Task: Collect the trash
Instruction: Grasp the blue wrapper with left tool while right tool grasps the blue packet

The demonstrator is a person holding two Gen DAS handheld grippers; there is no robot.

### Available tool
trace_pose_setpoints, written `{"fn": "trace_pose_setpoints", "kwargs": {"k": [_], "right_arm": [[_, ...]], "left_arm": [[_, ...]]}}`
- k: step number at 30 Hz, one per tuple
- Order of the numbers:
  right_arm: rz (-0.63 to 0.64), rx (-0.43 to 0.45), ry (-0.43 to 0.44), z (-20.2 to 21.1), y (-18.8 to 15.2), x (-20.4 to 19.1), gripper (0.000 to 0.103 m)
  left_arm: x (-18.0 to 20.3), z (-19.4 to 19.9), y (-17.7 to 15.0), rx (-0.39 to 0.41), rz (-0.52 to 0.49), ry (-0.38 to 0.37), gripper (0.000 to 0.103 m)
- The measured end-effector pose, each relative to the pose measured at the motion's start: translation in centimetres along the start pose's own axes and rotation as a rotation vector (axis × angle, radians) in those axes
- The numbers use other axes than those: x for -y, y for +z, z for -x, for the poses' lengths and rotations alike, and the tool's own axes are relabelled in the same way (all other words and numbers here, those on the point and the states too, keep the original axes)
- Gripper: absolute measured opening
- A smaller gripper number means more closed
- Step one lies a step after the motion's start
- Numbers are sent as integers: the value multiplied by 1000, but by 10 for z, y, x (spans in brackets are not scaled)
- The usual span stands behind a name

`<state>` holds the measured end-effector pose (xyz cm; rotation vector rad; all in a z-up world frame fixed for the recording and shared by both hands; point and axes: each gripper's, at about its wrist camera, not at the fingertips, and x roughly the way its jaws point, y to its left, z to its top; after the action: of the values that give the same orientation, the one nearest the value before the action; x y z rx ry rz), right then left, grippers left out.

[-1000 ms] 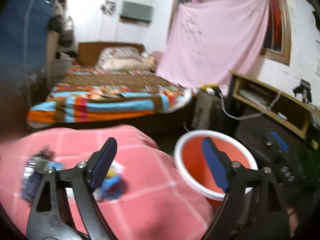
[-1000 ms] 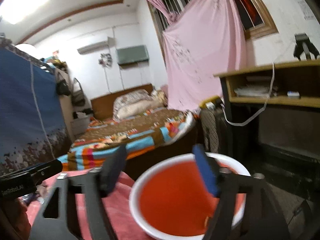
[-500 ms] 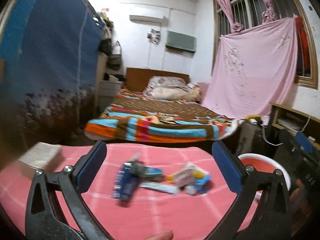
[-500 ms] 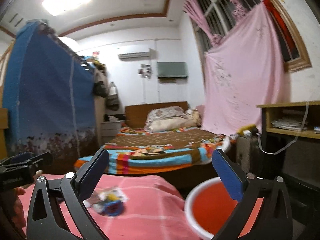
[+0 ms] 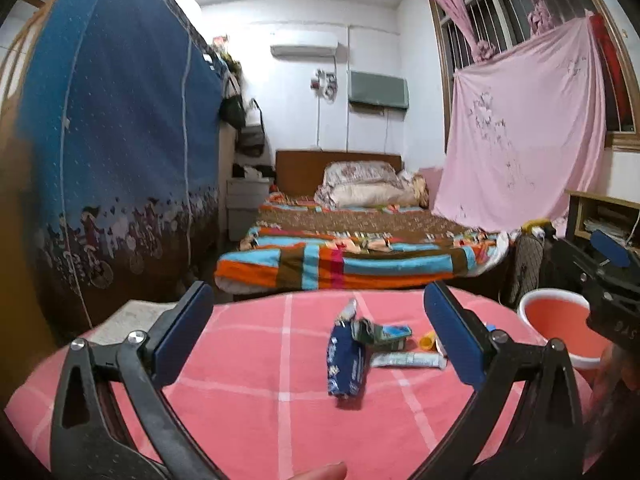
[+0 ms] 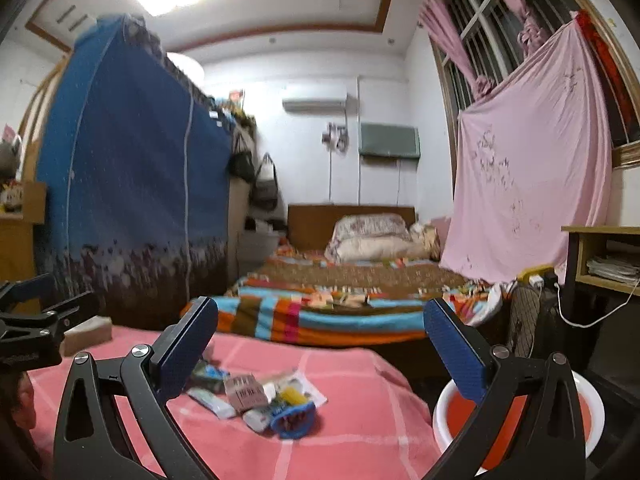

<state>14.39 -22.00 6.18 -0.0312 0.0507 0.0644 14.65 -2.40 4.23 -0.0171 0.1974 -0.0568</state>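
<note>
Trash lies in a small heap on the pink checked cloth (image 5: 248, 364) of a table: a crumpled blue wrapper (image 5: 346, 360), a dark green packet (image 5: 380, 332), a white tube (image 5: 408, 359) and a yellow cap (image 5: 428, 339). My left gripper (image 5: 320, 336) is open, its jaws wide on either side of the heap, short of it. In the right wrist view the same heap shows a small pink box (image 6: 245, 393), a white tube (image 6: 212, 398) and a blue ribbed piece (image 6: 294, 420). My right gripper (image 6: 320, 348) is open and empty, above the heap's near side. A white tub with a red inside (image 5: 556, 320) (image 6: 520, 412) stands right of the table.
A bed with a striped blanket (image 5: 360, 264) lies beyond the table. A blue fabric wardrobe (image 5: 120, 152) fills the left. A wooden shelf unit (image 6: 604, 264) and a fan (image 6: 528, 320) stand on the right under a pink sheet (image 5: 520, 140). A fingertip (image 5: 320, 470) shows at the bottom edge.
Both views have swung left, from the tub toward the trash heap. Both grippers' jaws have spread wider. The heap now sits between the left gripper's jaws.
</note>
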Motion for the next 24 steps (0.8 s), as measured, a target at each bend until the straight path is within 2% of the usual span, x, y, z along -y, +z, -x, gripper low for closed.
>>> {"fn": "trace_pose_setpoints", "kwargs": {"k": [4, 6, 11, 15, 17, 18, 19, 24], "right_arm": [[-18, -84, 5, -13, -7, 2, 103], [-22, -159, 7, -26, -10, 2, 103], [-39, -316, 18, -47, -22, 1, 103], [-74, -419, 64, -59, -31, 4, 101], [-95, -477, 91, -66, -36, 6, 95], [-108, -507, 106, -70, -39, 7, 92], [-123, -534, 126, -74, -41, 8, 86], [-170, -659, 185, -91, -54, 11, 71]], "left_arm": [[3, -15, -3, -82, -8, 4, 88], [2, -26, -6, -143, -1, 2, 88], [-4, -51, -13, -288, 44, -31, 88], [-9, -67, -22, -398, 83, -47, 85], [-10, -73, -26, -439, 98, -64, 78], [-11, -77, -28, -465, 108, -73, 70], [-12, -80, -30, -484, 113, -81, 62], [-9, -95, -39, -593, 139, -142, 39]]}}
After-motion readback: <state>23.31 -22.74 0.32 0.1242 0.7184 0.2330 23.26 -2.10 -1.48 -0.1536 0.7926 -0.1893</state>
